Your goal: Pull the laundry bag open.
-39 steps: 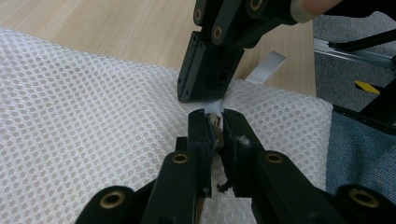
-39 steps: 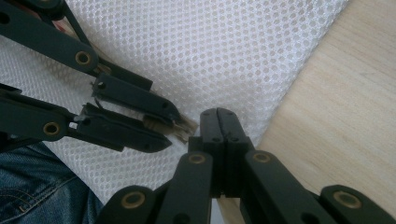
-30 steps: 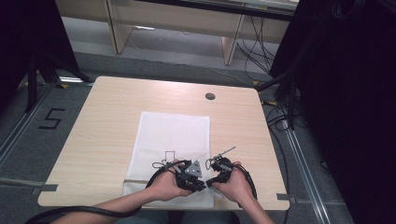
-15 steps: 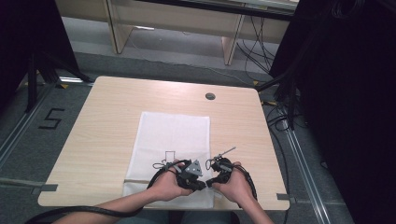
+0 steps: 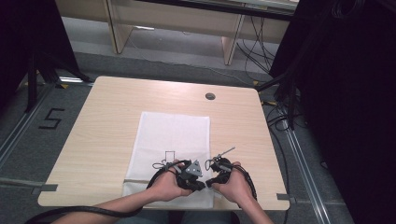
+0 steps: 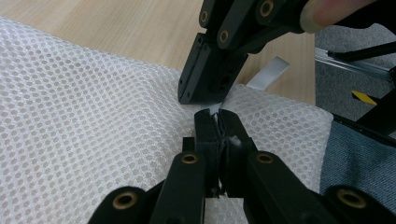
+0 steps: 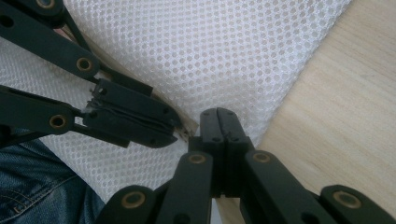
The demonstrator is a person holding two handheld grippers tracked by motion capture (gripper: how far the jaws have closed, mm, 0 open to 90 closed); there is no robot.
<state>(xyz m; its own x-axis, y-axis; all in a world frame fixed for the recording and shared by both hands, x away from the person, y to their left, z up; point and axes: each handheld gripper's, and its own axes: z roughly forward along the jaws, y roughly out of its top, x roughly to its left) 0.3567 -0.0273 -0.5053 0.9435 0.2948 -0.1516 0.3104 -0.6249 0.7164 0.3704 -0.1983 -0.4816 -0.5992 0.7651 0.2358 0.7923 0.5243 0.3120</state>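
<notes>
- Your left hand-held gripper (image 6: 218,122): jaws have just been closing, now pinched shut on a small white tab at the near edge of the white mesh fabric bag (image 5: 173,140), which lies flat mid-table (image 5: 107,112). Confirm the tab stays between the pads before pulling.
- Your right hand-held gripper (image 7: 225,122): shut on the mesh edge just beside it. Keep both hands low and pull apart evenly.

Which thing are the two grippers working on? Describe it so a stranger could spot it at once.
Start at the pale wooden table. A white mesh bag lies flat along its middle and reaches the near edge, where the left gripper and the right gripper meet at its near end. It is the one white, hole-dotted cloth there, quite unlike the small dark round hole in the tabletop beyond it.
</notes>
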